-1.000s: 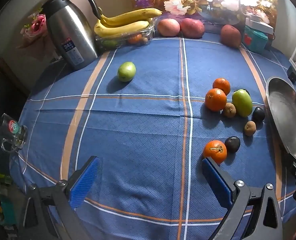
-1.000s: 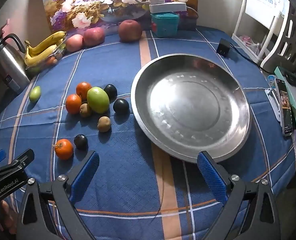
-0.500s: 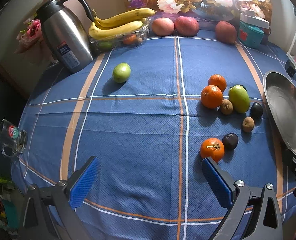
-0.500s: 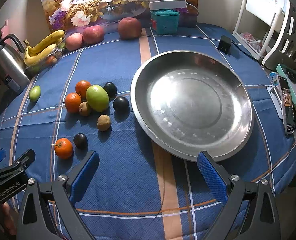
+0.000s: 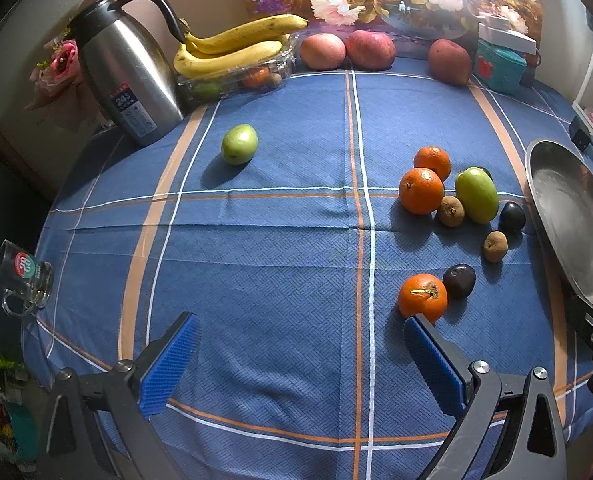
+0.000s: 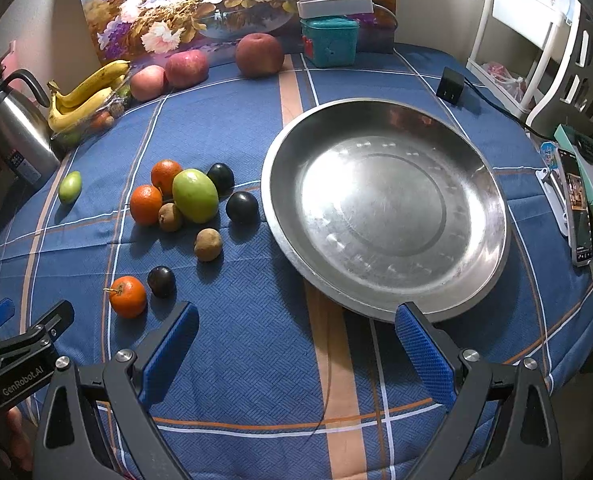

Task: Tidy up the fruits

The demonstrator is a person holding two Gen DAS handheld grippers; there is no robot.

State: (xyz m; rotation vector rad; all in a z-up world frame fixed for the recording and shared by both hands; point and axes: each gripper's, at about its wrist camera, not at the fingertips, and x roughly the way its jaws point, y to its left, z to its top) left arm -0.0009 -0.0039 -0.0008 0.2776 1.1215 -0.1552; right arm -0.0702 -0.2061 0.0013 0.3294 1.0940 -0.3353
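Note:
A cluster of fruit lies on the blue checked tablecloth: two oranges [image 5: 421, 191], a large green fruit [image 5: 476, 195], two kiwis [image 5: 451, 211] and dark plums [image 5: 512, 217]. Nearer me sit a third orange [image 5: 423, 297] and a dark plum [image 5: 459, 280]. A lone green fruit [image 5: 239, 144] rests farther left. The big steel plate [image 6: 384, 208] stands empty to the right of the cluster. My left gripper [image 5: 296, 356] is open, its right finger just short of the near orange. My right gripper [image 6: 296, 348] is open over bare cloth before the plate's rim.
At the back stand a steel thermos jug [image 5: 130, 80], bananas on a clear box [image 5: 232, 46], three red apples [image 5: 370, 50] and a teal box [image 5: 500, 66]. A glass mug [image 5: 26, 278] sits at the left edge. A phone [image 6: 576, 208] and a black charger [image 6: 450, 86] lie right of the plate.
Both grippers stay open. The left view has shifted slightly, with the fruit sitting a little lower and leftward in frame; the right view has barely moved.

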